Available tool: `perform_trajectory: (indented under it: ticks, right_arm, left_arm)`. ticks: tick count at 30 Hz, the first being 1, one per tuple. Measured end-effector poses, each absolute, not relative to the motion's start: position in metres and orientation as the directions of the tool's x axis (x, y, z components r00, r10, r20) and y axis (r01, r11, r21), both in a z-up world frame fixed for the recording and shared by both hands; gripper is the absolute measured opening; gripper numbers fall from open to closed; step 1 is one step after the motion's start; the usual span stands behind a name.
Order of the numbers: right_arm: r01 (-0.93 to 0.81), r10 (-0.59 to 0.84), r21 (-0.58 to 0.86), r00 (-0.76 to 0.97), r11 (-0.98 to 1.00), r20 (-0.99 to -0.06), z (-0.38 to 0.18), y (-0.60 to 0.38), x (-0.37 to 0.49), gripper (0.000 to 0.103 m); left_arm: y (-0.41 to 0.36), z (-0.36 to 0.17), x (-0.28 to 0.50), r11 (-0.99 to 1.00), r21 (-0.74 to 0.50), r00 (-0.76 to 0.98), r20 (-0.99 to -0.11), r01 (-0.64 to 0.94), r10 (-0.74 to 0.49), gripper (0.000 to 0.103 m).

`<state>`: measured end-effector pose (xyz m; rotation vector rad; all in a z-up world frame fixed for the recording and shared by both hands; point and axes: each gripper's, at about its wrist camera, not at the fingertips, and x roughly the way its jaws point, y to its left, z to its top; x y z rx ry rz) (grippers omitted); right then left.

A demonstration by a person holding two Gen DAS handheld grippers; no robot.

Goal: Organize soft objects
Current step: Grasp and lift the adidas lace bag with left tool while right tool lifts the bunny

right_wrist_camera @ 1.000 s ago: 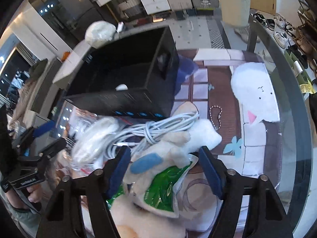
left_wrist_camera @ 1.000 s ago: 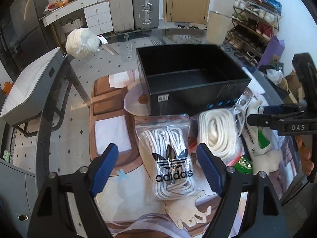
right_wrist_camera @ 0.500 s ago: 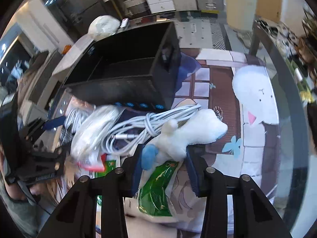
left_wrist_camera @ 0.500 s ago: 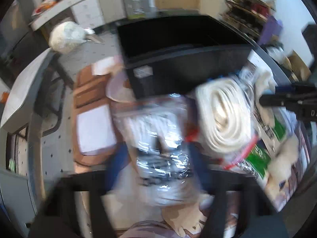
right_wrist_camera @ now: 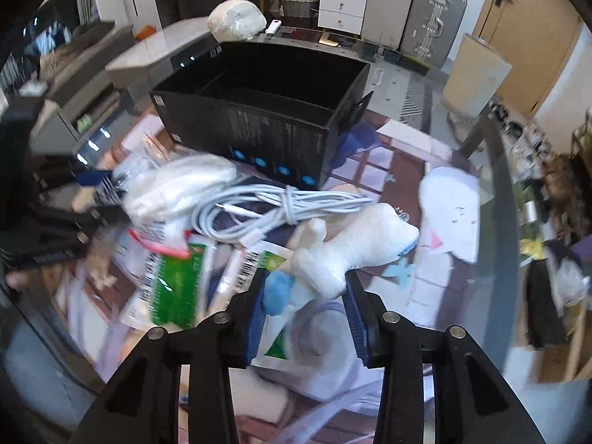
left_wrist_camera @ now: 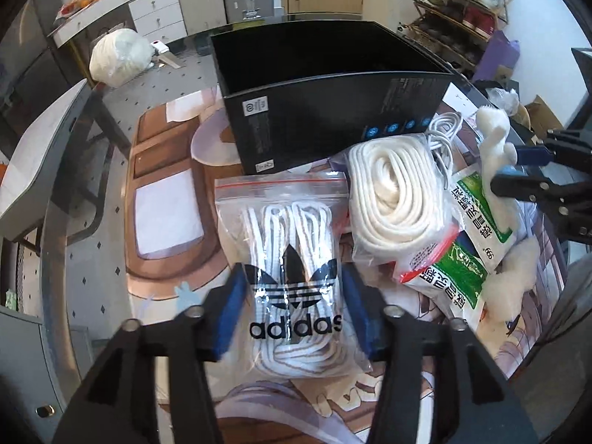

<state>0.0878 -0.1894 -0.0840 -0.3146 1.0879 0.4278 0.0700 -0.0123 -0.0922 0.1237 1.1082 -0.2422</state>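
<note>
A clear zip bag of white laces marked adidas (left_wrist_camera: 288,244) lies flat on the table. My left gripper (left_wrist_camera: 292,314) straddles its lower half; the jaws are opening and the blue pads stand at the bag's sides without squeezing it. My right gripper (right_wrist_camera: 307,307) is shut on a white plush toy with a blue part (right_wrist_camera: 355,236); its jaws ease slightly wider but the pads still press on it. In the left wrist view the toy (left_wrist_camera: 494,137) hangs raised in the right gripper (left_wrist_camera: 514,170). An open black box (left_wrist_camera: 333,118) stands behind the pile.
A bagged coil of white rope (left_wrist_camera: 392,192), a bundled white cable (right_wrist_camera: 281,207), green-and-white packets (left_wrist_camera: 477,203) and a white fluffy piece (left_wrist_camera: 518,277) crowd the space in front of the box. A white wrapped bundle (left_wrist_camera: 118,55) sits at the glass table's far edge.
My left gripper came down over the laces bag and its jaws narrowed. My right gripper closed on the plush toy, rolled, and raised it off the packets.
</note>
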Motion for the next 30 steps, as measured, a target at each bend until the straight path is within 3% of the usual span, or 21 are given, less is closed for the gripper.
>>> perform_trajectory:
  ticks: [1, 3, 8, 11, 13, 15, 16, 19, 20, 21, 30]
  right_arm:
    - [-0.480, 0.210, 0.001, 0.384, 0.877, -0.899, -0.083, -0.190, 0.089, 0.048]
    - [-0.456, 0.254, 0.062, 0.372, 0.888, -0.893, -0.082, -0.195, 0.093, 0.067]
    - [-0.415, 0.301, 0.141, 0.351, 0.899, -0.887, -0.086, -0.196, 0.101, 0.070]
    - [-0.415, 0.262, 0.096, 0.365, 0.905, -0.893, -0.089, -0.190, 0.105, 0.069]
    - [-0.388, 0.242, 0.088, 0.367, 0.917, -0.898, -0.094, -0.193, 0.111, 0.065]
    - [-0.356, 0.185, 0.042, 0.376, 0.933, -0.908, -0.102, -0.198, 0.116, 0.043]
    - [-0.351, 0.149, 0.008, 0.375, 0.936, -0.915, -0.107, -0.198, 0.118, 0.036]
    - [-0.357, 0.135, -0.011, 0.381, 0.934, -0.915, -0.109, -0.199, 0.117, 0.034]
    - [-0.360, 0.136, -0.012, 0.381, 0.933, -0.914, -0.108, -0.199, 0.116, 0.033]
    - [-0.366, 0.143, -0.007, 0.382, 0.931, -0.913, -0.107, -0.199, 0.114, 0.033]
    - [-0.374, 0.161, 0.000, 0.398, 0.928, -0.903, -0.099, -0.200, 0.105, 0.033]
  left_arm:
    - [-0.012, -0.093, 0.070, 0.968, -0.025, 0.423, -0.897, 0.249, -0.131, 0.058]
    - [-0.013, -0.090, 0.067, 0.968, -0.017, 0.437, -0.890, 0.250, -0.128, 0.058]
    - [-0.014, -0.089, 0.065, 0.967, -0.033, 0.439, -0.887, 0.254, -0.145, 0.058]
    - [-0.013, -0.089, 0.065, 0.968, -0.025, 0.442, -0.886, 0.252, -0.138, 0.058]
    - [-0.012, -0.089, 0.065, 0.969, -0.025, 0.444, -0.886, 0.244, -0.135, 0.059]
    - [-0.010, -0.090, 0.066, 0.970, -0.033, 0.439, -0.888, 0.240, -0.138, 0.059]
    - [-0.009, -0.091, 0.067, 0.971, -0.030, 0.438, -0.889, 0.239, -0.135, 0.059]
    - [-0.009, -0.094, 0.068, 0.972, -0.011, 0.435, -0.893, 0.234, -0.115, 0.058]
    - [-0.009, -0.095, 0.068, 0.972, -0.011, 0.432, -0.895, 0.234, -0.114, 0.043]
    - [-0.010, -0.096, 0.068, 0.971, -0.009, 0.429, -0.896, 0.238, -0.113, 0.039]
    - [-0.011, -0.090, 0.068, 0.966, 0.002, 0.449, -0.886, 0.258, -0.118, 0.034]
